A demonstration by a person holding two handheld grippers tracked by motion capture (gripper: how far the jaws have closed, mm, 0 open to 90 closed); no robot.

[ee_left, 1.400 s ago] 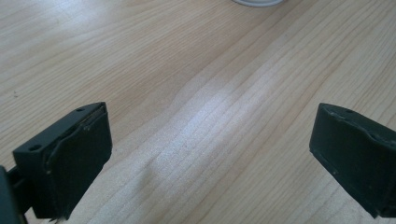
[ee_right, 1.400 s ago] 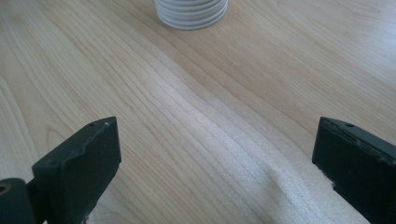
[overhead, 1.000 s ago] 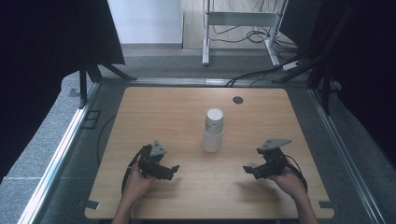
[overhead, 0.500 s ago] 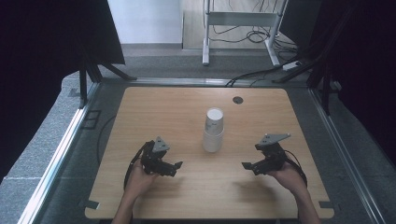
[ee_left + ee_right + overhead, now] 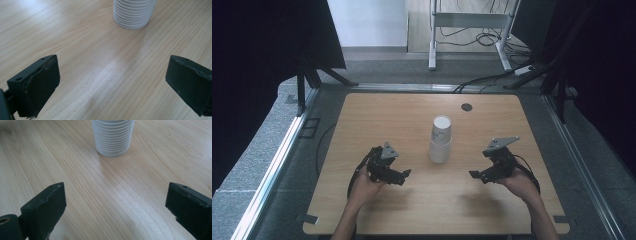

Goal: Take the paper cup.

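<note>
A stack of white paper cups [image 5: 441, 139] stands upside down near the middle of the wooden table [image 5: 377, 115]. My left gripper [image 5: 404, 176] rests low at the stack's left, open, its jaws wide apart with bare wood between them; the ribbed cup rims [image 5: 133, 13] show ahead of it. My right gripper [image 5: 473, 174] sits to the stack's right, also open and holding nothing, with the same stack [image 5: 113, 137] straight ahead. Neither gripper touches the cups.
A small dark round hole [image 5: 466, 107] marks the table's far side. Metal rails [image 5: 272, 170] run along both table edges. Behind the table stand a white frame leg [image 5: 432, 35] and floor cables [image 5: 484, 37].
Both grippers have crept slightly inward and forward toward the cup stack. The stack has not moved.
</note>
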